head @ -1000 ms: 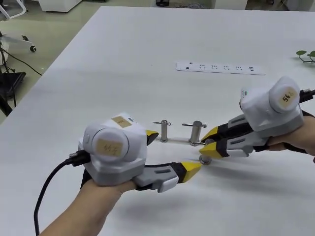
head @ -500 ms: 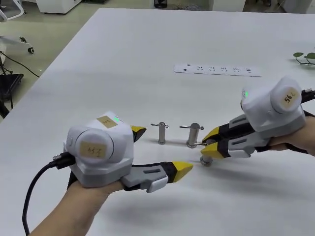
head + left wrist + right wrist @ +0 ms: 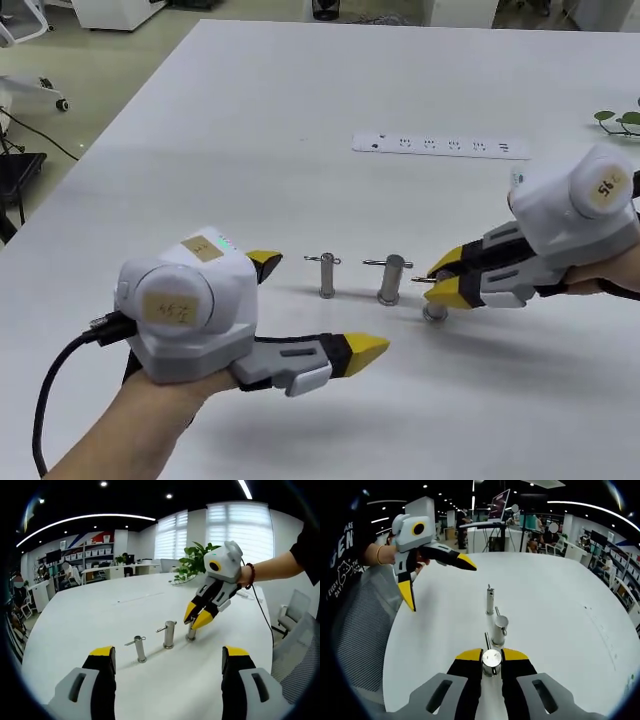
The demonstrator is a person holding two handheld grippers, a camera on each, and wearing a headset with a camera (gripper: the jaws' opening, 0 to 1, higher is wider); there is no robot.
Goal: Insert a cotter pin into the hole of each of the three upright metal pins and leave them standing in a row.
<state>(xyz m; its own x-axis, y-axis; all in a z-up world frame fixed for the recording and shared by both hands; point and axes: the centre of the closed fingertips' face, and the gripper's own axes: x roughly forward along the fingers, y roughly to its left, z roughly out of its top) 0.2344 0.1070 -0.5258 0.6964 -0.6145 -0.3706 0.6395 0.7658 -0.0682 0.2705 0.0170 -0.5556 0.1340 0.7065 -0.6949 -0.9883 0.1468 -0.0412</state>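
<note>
Leftward went the left gripper [image 3: 320,302], claw spread. Left pin [image 3: 327,277] and middle pin [image 3: 389,282] look done; right gripper [image 3: 438,282] pinches the last cotter pin [image 3: 487,641] (not in yet).

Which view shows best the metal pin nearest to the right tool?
The right gripper view: the metal pin stands close up, its round top between the tips of the right tool. The left gripper view shows its lower shaft below that tool; the head view, its base.
</note>
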